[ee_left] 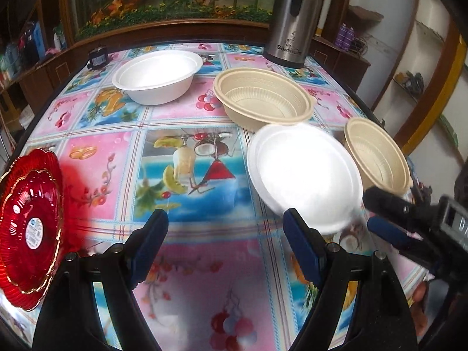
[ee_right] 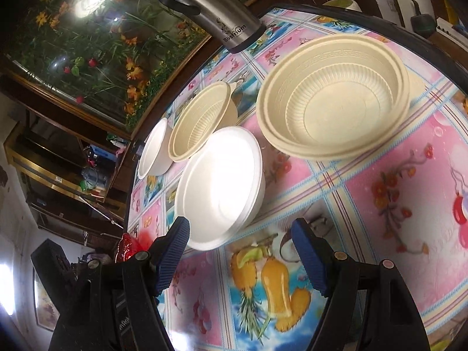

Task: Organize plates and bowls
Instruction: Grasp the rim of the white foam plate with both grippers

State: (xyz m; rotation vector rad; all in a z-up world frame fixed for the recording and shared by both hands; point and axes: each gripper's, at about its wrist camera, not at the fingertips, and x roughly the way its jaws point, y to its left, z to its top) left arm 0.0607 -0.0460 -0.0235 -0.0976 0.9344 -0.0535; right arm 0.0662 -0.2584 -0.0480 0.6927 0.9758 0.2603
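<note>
Both tongs, left [ee_left: 225,234] and right [ee_right: 241,244], hung released, empty. Nearest round white foam bowl [ee_left: 304,175] sat toward worktop's [ee_left: 204,278] right edge; straddle its rim squarely before clenching.

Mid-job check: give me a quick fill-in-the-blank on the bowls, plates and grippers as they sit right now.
1. The red plates lie stacked at the table's ____ edge in the left wrist view.
2. Besides two white bowls, the table holds ____ beige bowls.
3. The steel flask stands behind the far beige bowl, and it is ____, not lying down.
4. The left gripper and the right gripper both have their jaws ____, holding nothing.

Missing words: left; two; upright; open
</note>
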